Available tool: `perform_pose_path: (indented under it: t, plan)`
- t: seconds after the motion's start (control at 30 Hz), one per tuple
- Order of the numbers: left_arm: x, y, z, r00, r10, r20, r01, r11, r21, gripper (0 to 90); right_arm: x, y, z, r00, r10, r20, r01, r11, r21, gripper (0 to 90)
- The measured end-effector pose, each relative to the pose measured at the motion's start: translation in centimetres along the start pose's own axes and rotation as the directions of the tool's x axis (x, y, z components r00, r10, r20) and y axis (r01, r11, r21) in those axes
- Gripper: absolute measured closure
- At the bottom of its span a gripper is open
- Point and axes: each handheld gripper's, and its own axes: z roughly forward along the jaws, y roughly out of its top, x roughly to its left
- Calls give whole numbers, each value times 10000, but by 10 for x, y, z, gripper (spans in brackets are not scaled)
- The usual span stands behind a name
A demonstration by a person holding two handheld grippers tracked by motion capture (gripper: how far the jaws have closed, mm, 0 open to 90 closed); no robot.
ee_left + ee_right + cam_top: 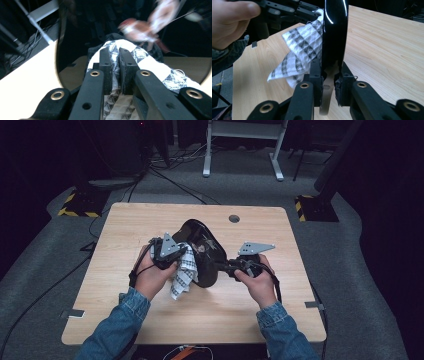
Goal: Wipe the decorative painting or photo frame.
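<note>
Above the desk (pixel 210 315), a black plate (pixel 202 251) is held on edge by the right claw (pixel 329 75). A cloth (pixel 150 66), pinched in the left claw (pixel 115 65), is pressed against its left face.

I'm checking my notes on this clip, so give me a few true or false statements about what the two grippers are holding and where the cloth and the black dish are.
1. The left gripper is shut on the checked cloth. True.
2. The right gripper is open and holds nothing. False: its jaws grip the rim of the black dish.
3. The black dish lies flat on the table. False: it is held tilted up on edge.
4. The cloth is pressed against the dish. True.
5. The cloth is plain red. False: it is white with a dark check.
</note>
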Motion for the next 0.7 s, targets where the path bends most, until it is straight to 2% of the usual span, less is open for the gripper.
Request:
perform_pose_path:
  t: [0.3, 0.37, 0.47, 0.57, 0.6, 0.7]
  plan:
    - [21, -14, 4, 9972, -493, -557, 503, 9986, 172, 828, 0, 0, 0, 10000, 15, -45, -15, 10000, 15, 785]
    - [29, -18, 4, 9953, -754, -614, 764, 9970, 147, 827, 0, 0, 0, 10000, 12, -64, -12, 10000, 12, 785]
    - [32, -19, 3, 9941, -809, -721, 821, 9965, 145, 827, 0, 0, 0, 10000, 13, -70, -13, 10000, 15, 785]
    - [32, -19, 3, 9922, -1032, -693, 1040, 9945, 85, 829, 0, 0, 0, 10000, 12, -69, -12, 10000, 20, 785]
    - [27, -18, 3, 9935, -1028, -493, 1031, 9947, 20, 829, -1, 1, 0, 10000, 35, -79, -35, 10000, 11, 786]
    - [21, -16, 3, 9946, -997, -289, 995, 9950, -69, 829, 0, 0, 0, 10000, 41, -77, -41, 10000, 6, 785]
